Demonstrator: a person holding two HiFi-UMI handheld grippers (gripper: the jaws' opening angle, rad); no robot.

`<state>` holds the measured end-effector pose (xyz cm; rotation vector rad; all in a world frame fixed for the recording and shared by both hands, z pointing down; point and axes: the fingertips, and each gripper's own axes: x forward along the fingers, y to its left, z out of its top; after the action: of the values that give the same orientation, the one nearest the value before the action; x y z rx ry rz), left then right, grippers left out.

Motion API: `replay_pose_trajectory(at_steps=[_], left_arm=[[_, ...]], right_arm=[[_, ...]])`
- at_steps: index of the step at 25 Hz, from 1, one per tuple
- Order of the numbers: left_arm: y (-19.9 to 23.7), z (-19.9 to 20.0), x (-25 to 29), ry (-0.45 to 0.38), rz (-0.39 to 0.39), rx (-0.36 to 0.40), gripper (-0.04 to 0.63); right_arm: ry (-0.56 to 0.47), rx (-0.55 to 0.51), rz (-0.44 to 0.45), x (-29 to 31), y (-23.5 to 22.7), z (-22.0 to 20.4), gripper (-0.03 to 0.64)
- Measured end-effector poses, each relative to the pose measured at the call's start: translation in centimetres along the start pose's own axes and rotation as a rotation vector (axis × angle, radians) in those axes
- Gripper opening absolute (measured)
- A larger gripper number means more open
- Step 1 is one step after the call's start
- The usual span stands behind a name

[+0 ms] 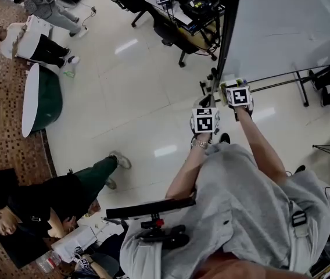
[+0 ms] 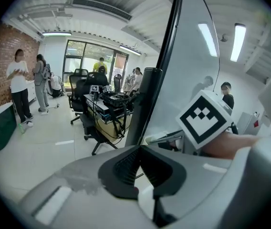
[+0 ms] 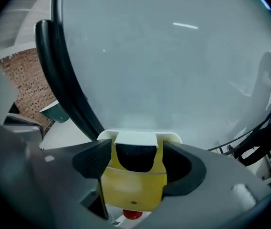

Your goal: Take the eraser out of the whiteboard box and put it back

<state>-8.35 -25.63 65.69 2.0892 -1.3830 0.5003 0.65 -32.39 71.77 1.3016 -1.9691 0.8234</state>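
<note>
The eraser (image 3: pixel 135 154), white-backed with black felt, stands upright in a yellow box (image 3: pixel 133 187) fixed at the bottom of the whiteboard (image 3: pixel 173 70). My right gripper (image 3: pixel 138 162) is open wide, with one jaw on each side of the box and eraser and yellow showing between pads and eraser. In the head view the right gripper (image 1: pixel 235 89) reaches to the board's lower corner, where the box (image 1: pixel 228 82) peeks out. My left gripper (image 2: pixel 140 173) is shut with nothing in it. It hovers just left of the right one, whose marker cube (image 2: pixel 204 118) fills its view.
The whiteboard's black frame post (image 1: pixel 229 34) and stand legs (image 1: pixel 298 80) are close by. A desk with equipment and office chairs (image 1: pixel 185 16) stands behind. A person sits low at the left (image 1: pixel 43 205), others stand farther off. Something red (image 3: pixel 133 214) shows under the box.
</note>
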Motion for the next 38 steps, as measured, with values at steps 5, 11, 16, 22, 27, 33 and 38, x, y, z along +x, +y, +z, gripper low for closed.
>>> replay_pose_trajectory(at_steps=[5, 11, 16, 22, 27, 33, 38], left_arm=[[0.3, 0.4, 0.9, 0.010, 0.011, 0.005, 0.005], [1.0, 1.2, 1.0, -0.002, 0.021, -0.018, 0.005], [0.1, 0.4, 1.6, 0.012, 0.004, -0.013, 0.005], [-0.8, -0.2, 1.9, 0.022, -0.009, -0.013, 0.005], [-0.9, -0.6, 1.6, 0.020, -0.002, -0.017, 0.005], [-0.4, -0.7, 0.9, 0.015, 0.008, -0.024, 0.005], [-0.8, -1.3, 0.5, 0.015, -0.015, -0.021, 0.005]], right_arm=[[0.055, 0.019, 0.123, 0.5, 2.1, -1.0, 0.278], [-0.108, -0.084, 0.025, -5.4, -1.6, 2.4, 0.275], [-0.204, -0.070, 0.092, -12.2, -0.3, 3.5, 0.275], [-0.145, -0.091, 0.135, -11.7, 1.7, 2.1, 0.275], [-0.066, -0.117, 0.093, -7.1, 1.3, -1.0, 0.275], [0.009, -0.104, 0.050, -3.1, 0.4, -4.8, 0.279], [0.012, -0.089, 0.059, -3.5, 1.2, -4.5, 0.290]])
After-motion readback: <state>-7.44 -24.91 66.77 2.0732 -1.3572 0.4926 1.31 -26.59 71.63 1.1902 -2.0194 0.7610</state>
